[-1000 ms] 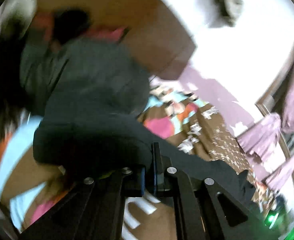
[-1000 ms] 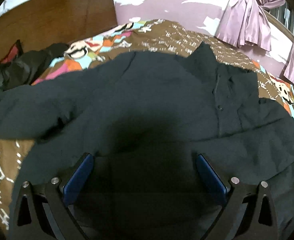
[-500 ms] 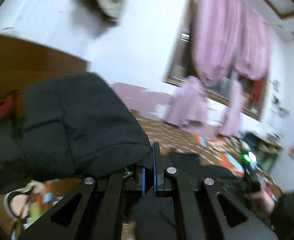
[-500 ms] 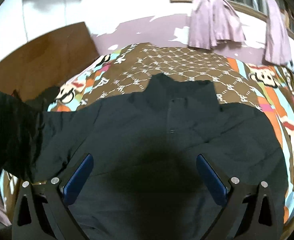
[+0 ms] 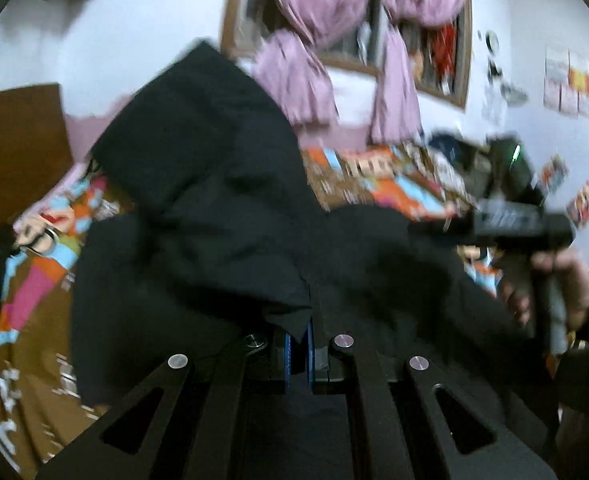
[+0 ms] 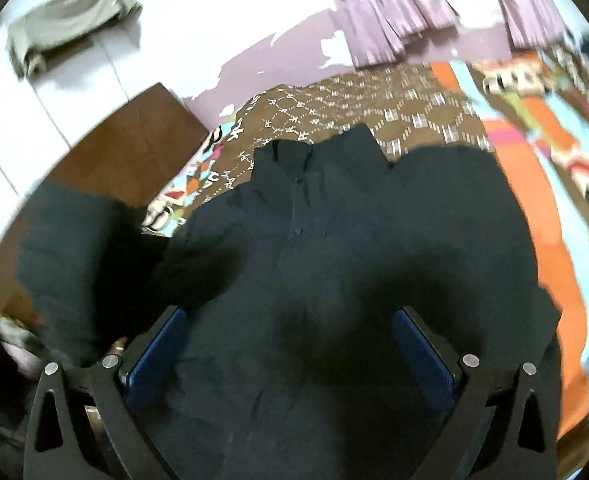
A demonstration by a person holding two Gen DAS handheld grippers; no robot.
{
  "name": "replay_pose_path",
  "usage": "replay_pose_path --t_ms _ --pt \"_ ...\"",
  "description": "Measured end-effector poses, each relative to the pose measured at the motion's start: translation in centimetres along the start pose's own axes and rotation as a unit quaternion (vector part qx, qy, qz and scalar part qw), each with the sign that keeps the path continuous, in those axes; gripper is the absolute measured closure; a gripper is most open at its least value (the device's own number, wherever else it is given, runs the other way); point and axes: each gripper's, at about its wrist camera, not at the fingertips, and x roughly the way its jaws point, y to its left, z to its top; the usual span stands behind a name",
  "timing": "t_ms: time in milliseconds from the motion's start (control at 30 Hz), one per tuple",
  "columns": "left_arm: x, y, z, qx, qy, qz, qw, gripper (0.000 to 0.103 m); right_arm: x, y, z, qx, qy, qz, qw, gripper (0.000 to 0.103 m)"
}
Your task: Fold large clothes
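Observation:
A large dark padded jacket point(image 6: 334, 264) lies front up on the bed, collar toward the far wall, with a button placket down its middle. My right gripper point(image 6: 290, 344) hovers open just over its lower front, nothing between the blue pads. My left gripper point(image 5: 299, 344) is shut on a sleeve of the jacket point(image 5: 198, 168), which is lifted and draped over the jacket body. In the left wrist view the right gripper point(image 5: 522, 220) shows at the right, held by a hand point(image 5: 566, 284).
The bed carries a brown and bright patterned cover point(image 6: 414, 112). A wooden headboard point(image 6: 126, 152) stands at the left, purple curtains point(image 5: 326, 32) hang by the window, and another dark garment point(image 6: 66, 256) is heaped at the left edge.
My left gripper has swung right and across with the sleeve, carrying it over the jacket body. My right gripper has shifted, so the collar now sits further left in its view.

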Motion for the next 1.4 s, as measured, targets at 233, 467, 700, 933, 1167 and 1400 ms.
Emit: replay_pose_path --t_ms 233,467,700,933,1167,1400 --pt "6.1 -5.2 -2.9 0.069 0.099 0.007 0.9927 0.1 -1.5 -4.6 -0.7 0.126 0.007 0.115 0.985 0.0" --pt "6.9 -5.3 -5.3 0.076 0.125 0.005 0.9893 0.1 1.2 -5.0 -2.8 0.139 0.108 0.063 0.982 0.003" --pt "5.7 -3.6 -6.0 0.062 0.142 -0.001 0.988 0.1 3.1 -5.5 -5.1 0.132 0.176 0.022 0.975 0.039" --pt "4.8 -3.8 -6.0 0.071 0.143 -0.005 0.9873 0.095 2.4 -4.3 -4.5 0.11 0.164 0.04 0.98 0.093" --pt "1.2 -2.6 -5.2 0.057 0.09 -0.07 0.9918 0.044 -2.3 -2.3 -1.0 0.032 0.048 -0.01 0.998 0.098" --pt "0.5 0.8 -2.0 -0.023 0.06 0.002 0.9979 0.043 -4.8 -5.6 0.0 0.064 -0.029 -0.097 0.993 0.095"
